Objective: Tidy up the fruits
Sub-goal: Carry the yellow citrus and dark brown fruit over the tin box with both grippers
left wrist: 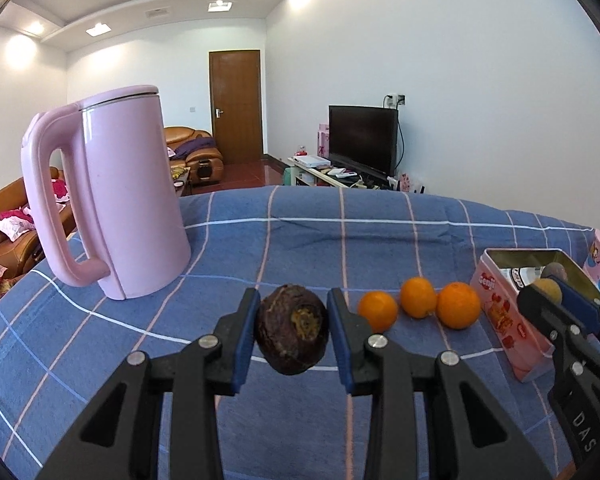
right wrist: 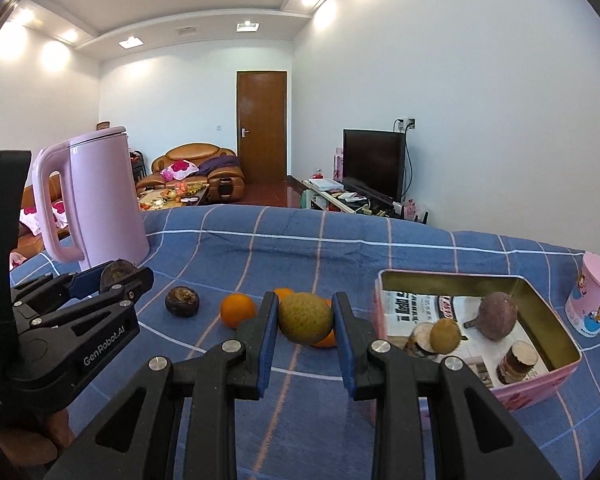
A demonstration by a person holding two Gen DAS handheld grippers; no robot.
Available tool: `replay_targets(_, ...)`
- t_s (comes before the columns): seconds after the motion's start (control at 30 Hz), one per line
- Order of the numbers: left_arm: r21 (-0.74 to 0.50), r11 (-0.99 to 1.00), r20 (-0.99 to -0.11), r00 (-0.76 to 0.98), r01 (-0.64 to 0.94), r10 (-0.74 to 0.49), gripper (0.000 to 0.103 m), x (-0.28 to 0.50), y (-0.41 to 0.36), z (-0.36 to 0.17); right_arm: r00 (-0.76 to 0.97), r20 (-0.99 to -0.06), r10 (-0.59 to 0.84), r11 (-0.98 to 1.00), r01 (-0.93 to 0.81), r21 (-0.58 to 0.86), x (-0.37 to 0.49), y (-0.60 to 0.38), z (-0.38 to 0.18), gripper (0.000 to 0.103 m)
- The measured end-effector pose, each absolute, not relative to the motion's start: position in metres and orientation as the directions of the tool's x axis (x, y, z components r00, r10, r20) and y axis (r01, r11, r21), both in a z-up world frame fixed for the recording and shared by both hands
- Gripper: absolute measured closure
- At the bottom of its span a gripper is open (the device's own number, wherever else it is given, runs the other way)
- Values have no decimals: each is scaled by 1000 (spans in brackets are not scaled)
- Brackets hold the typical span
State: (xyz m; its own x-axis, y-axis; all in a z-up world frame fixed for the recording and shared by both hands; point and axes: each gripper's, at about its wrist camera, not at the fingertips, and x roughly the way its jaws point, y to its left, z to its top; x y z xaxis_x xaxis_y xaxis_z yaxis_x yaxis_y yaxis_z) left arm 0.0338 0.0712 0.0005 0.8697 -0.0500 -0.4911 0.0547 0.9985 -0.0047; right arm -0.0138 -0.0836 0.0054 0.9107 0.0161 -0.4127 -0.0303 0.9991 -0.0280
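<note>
Pink tin [right wrist: 540,292] already holds some fruit; more waits on the blue cloth [right wrist: 300,240].
The left gripper [left wrist: 292,334] squeezes a dark fruit [left wrist: 292,330], the right gripper [right wrist: 305,322] a green fruit [right wrist: 305,318]; oranges [left wrist: 458,305] and another dark fruit [right wrist: 182,300] are left.

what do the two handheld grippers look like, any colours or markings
Both are the same build: black plastic scissor-style linkages with silver round pivot pins and flat blue pads on the fingers. The left gripper carries white "GenRobot.AI" lettering on its side; the right gripper shows part of white letters, "DAS". No cables or sleeves are visible.
</note>
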Motion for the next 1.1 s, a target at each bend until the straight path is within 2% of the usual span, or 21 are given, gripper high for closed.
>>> replay_targets(0.5, 9, 998, -494, 868, 62, -50, 67, 17, 33, 0, 913, -407, -33, 999, 15, -48, -28, -122, 7, 74)
replay_targets(1.1, 4, 992, -500, 859, 130, -110, 67, 7, -21, 2, 902, -421, -91, 996, 74, -57, -35, -173, 8, 74)
